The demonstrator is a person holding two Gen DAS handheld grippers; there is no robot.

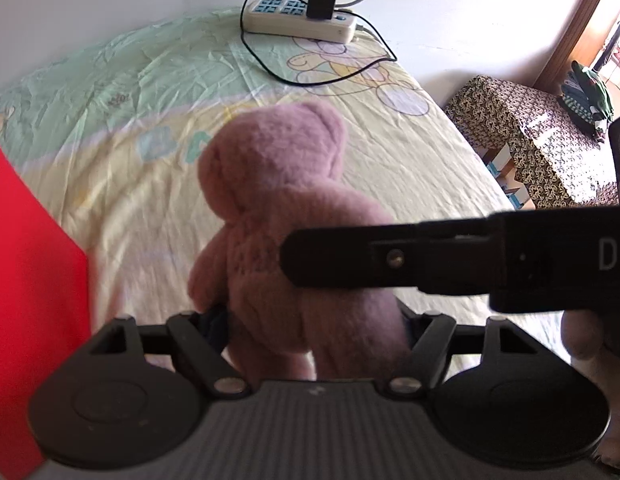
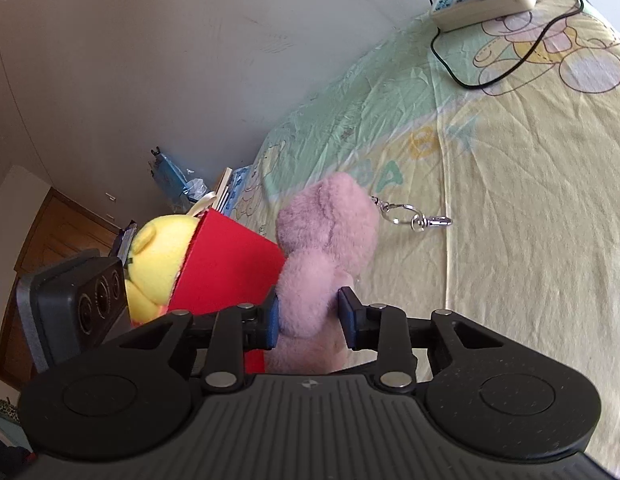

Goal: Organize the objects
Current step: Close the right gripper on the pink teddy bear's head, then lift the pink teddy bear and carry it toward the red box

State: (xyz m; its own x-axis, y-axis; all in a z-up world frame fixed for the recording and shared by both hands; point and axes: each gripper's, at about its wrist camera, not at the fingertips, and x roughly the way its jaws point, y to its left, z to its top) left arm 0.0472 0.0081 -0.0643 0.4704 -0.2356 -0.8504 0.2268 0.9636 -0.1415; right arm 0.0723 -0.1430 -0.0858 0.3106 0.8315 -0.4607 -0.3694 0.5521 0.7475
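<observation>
A pink plush bear [image 1: 285, 208] stands upright over the bed sheet [image 1: 109, 184], its back to the left wrist view. My left gripper [image 1: 310, 320] is shut on its lower body, a pad against each side. My right gripper [image 2: 310, 316] is shut on the bear's [image 2: 330, 240] middle, and one of its black fingers [image 1: 350, 258] crosses the bear from the right in the left wrist view. A metal keyring [image 2: 414, 216] hangs from the bear's head. A red box [image 2: 229, 268] stands just left of the bear, with a yellow plush toy [image 2: 161, 256] at its open end.
A white power strip [image 1: 301, 20] with a black charger and a looping black cable [image 1: 310, 76] lies at the far end of the bed. A box under a patterned cloth [image 1: 530, 140] stands beyond the bed's right edge. A grey wall [image 2: 149, 60] runs along the bed.
</observation>
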